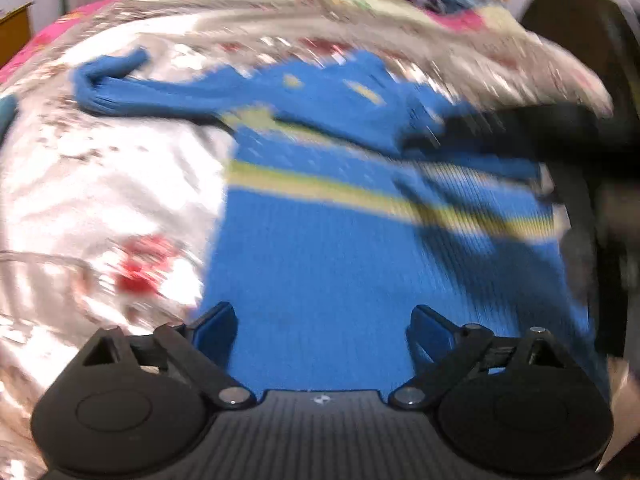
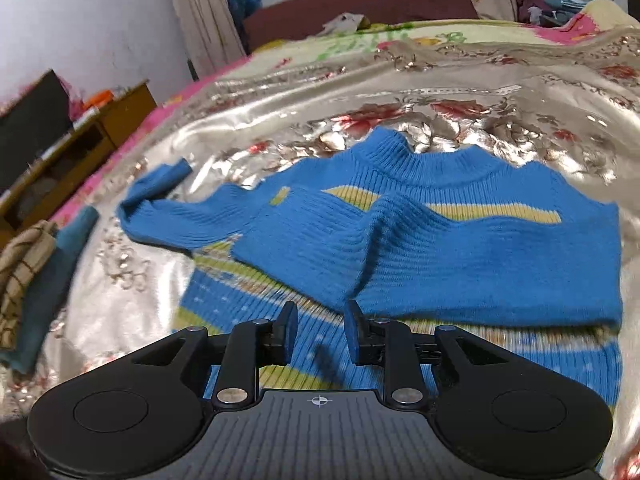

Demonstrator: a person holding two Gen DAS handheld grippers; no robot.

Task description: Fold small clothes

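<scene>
A blue ribbed sweater [image 2: 460, 256] with yellow stripes lies on the bed, on a shiny floral bedspread [image 2: 500, 120]. In the right wrist view the collar points to 12 o'clock. One side of the garment is folded over the body, its sleeve [image 2: 320, 248] running across the chest toward 7 o'clock. The other sleeve [image 2: 160, 204] stretches out toward 9 o'clock, its cuff bent upward. The striped lower part of the sweater shows beneath the folded portion, toward 6 o'clock.

The right gripper [image 2: 319, 334] hovers above the lower body of the sweater, just short of the folded sleeve's edge. Its jaws stand partly apart with nothing between them; the pads do not press on the fabric.

The left wrist view is heavily blurred. The left gripper [image 1: 322, 332] is held over the lower body of the sweater [image 1: 320, 272], jaws wide apart and empty. The right gripper [image 1: 560, 136] appears in that view as a dark blurred shape at 3 o'clock, over the sweater's edge.

A stack of folded cloths [image 2: 36, 280], one checked and one teal, lies on the bedspread at 9 o'clock in the right wrist view. A wooden cabinet [image 2: 92, 136] stands beside the bed at 10 o'clock.
</scene>
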